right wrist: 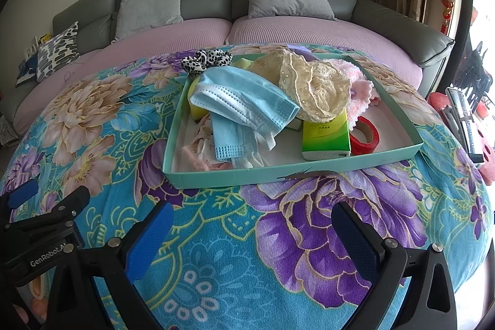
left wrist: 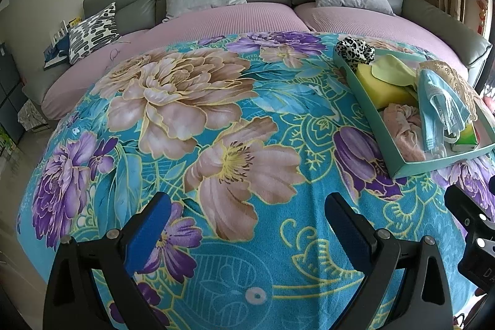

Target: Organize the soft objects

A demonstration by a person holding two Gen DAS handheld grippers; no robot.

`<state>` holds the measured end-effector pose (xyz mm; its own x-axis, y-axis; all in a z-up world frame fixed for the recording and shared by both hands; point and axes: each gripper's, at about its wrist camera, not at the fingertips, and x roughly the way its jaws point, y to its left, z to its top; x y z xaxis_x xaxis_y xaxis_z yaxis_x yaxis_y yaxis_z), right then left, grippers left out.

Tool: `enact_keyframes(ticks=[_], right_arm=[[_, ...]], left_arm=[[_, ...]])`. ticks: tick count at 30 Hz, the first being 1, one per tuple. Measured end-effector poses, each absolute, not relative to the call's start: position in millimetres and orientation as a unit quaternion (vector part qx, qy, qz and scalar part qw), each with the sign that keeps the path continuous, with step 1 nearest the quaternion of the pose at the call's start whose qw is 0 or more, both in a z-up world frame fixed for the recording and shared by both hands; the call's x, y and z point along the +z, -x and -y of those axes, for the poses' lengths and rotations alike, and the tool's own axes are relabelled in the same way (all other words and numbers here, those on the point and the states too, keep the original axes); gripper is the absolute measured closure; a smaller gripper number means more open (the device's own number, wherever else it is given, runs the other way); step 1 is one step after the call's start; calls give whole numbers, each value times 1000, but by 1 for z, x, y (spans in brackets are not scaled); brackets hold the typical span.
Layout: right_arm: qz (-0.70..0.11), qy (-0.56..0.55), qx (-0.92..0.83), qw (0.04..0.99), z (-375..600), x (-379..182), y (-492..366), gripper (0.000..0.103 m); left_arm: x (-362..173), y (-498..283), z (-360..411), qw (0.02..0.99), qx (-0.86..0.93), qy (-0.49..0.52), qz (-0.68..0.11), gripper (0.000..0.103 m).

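While both tools hang over the bright turquoise floral blanket (right wrist: pixel 235 252) with nothing between their blue pads, the risks lie ahead in the shallow teal cardboard tray (right wrist: pixel 278 173). Furthest left, the left hand-held gripper (left wrist: pixel 247 225) is spread wide and empty, well apart from the tray, which sits off to its right; reaching across from there could clip the near wall and slide the light tray over the soft blanket. Next, the leopard-print fabric scrunchie (right wrist: pixel 205 59) perches on the tray's far left corner, so a nudge would likely tip it out onto the blanket. Beside it, the pale blue pleated face masks (right wrist: pixel 244 104) lie draped over a yellow foam sponge (left wrist: pixel 380 85); their loose ear loops may snag and drag a second mask along. Further right, the cream lace fabric piece (right wrist: pixel 312 85) rests on a green tissue pack (right wrist: pixel 324 135), and lifting it carelessly could topple that pack toward the red tape roll (right wrist: pixel 366 136). The right hand-held gripper (right wrist: pixel 250 232), also spread and empty, faces the tray squarely.
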<state>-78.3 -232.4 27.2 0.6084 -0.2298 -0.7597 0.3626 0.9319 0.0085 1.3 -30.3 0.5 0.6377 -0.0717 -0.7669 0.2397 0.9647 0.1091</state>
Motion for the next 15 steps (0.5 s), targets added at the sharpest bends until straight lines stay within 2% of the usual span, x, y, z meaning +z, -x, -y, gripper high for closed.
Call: enact_keyframes(ticks=[15], right_arm=[[-411, -81, -166, 893, 232, 27, 78, 0]], left_arm=[[2, -1, 30, 900, -83, -103, -415, 3]])
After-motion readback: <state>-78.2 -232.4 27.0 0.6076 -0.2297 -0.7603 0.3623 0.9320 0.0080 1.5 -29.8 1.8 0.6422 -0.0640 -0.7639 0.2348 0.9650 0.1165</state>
